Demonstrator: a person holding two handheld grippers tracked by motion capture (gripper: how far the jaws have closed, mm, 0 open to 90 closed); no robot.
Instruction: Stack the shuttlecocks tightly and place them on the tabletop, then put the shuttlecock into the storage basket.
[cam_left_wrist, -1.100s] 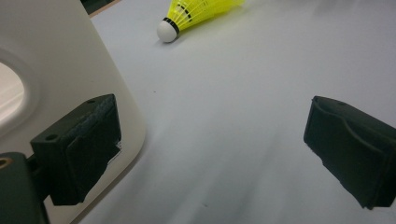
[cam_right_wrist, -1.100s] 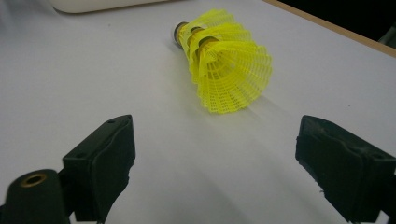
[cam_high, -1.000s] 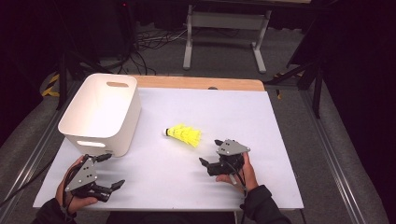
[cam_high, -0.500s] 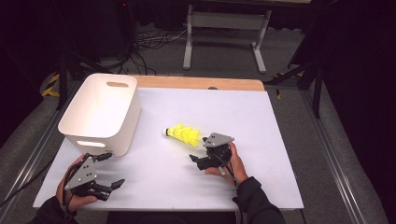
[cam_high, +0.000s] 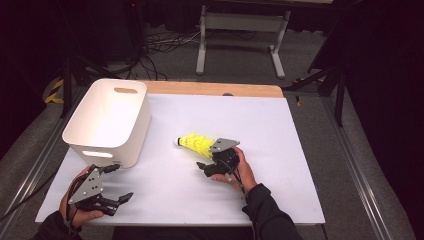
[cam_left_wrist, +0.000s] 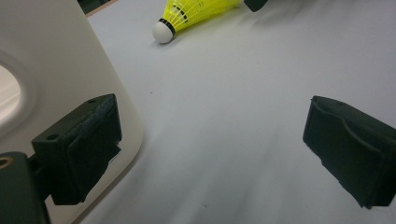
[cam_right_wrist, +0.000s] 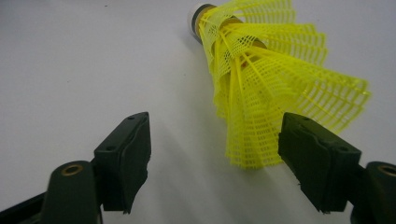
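One yellow shuttlecock (cam_high: 196, 144) lying on bench (cam_high: 280, 165), unlifted; right tongs (cam_right_wrist: 212, 154) just been closing, skirt's edge between jaws, ungripped. Left tongs (cam_left_wrist: 210, 154) wide, empty, beside white bin (cam_high: 107, 122). Grasp and transfer outstanding.

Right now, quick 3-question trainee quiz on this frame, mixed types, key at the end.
1. True or false: the shuttlecock lies inside the white bin.
2. The right gripper jaws are: A) clamped on the skirt, B) open, closing in around the skirt, C) open over bare table.
3. Which end of the shuttlecock faces the bin?

Key: 1 false, it lies on the table. 2 B. 3 The white cork end.
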